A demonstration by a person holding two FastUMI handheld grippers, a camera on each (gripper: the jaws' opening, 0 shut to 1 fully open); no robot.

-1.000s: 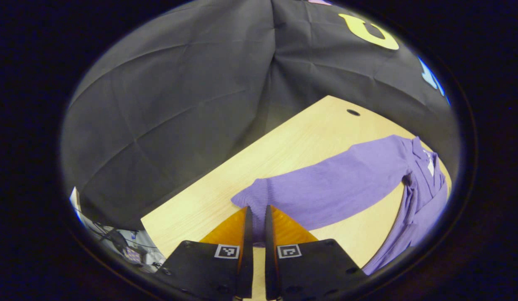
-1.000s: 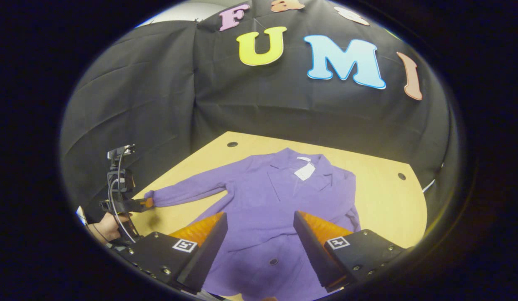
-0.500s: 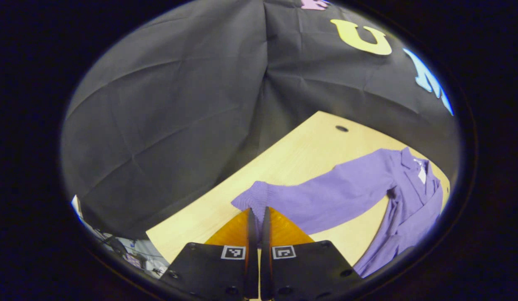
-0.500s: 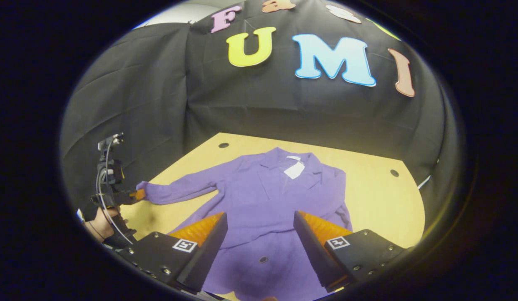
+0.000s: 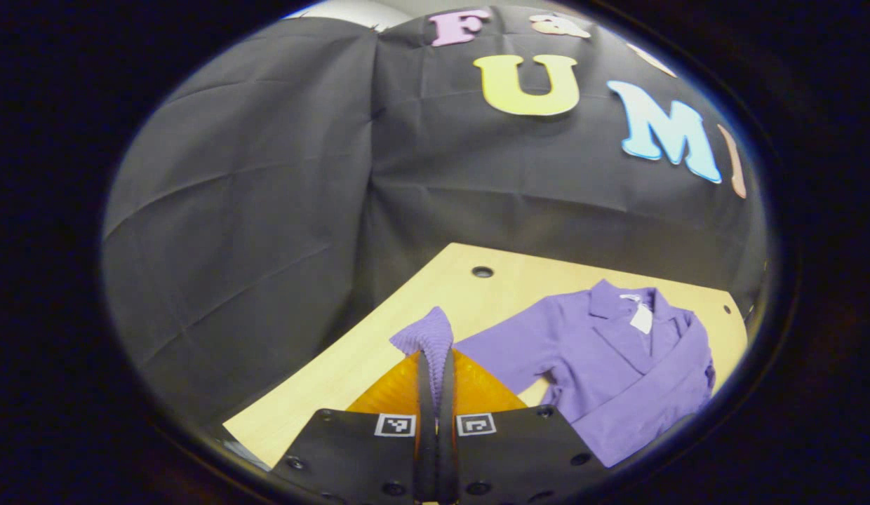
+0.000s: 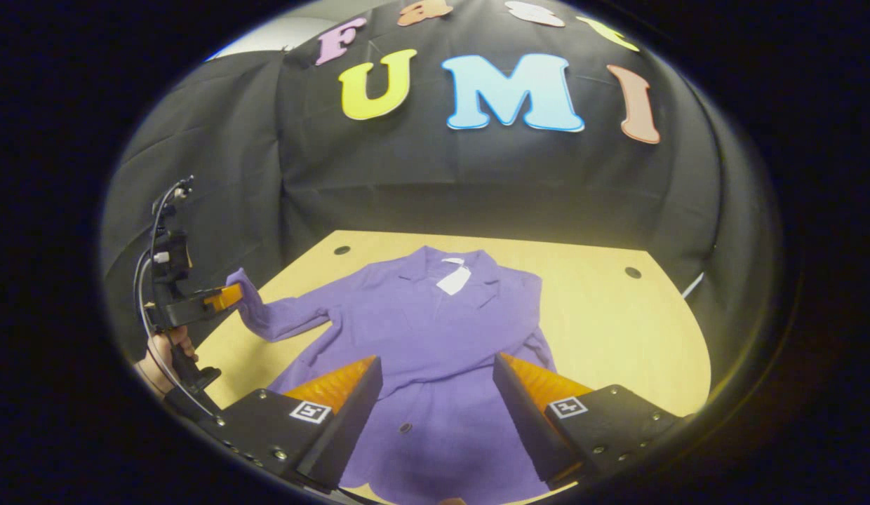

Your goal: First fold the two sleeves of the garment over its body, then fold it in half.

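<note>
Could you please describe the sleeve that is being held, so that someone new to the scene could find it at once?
On the light wooden table lies a purple knit jacket with a white tag at its collar. From its shoulder nearest the left tongs a long purple sleeve runs outward. Its ribbed cuff is lifted off the table and pinched in those tongs, while the jacket's body lies flat.

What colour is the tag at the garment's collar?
White, on the purple garment; the tag shows best in the right gripper view.
</note>
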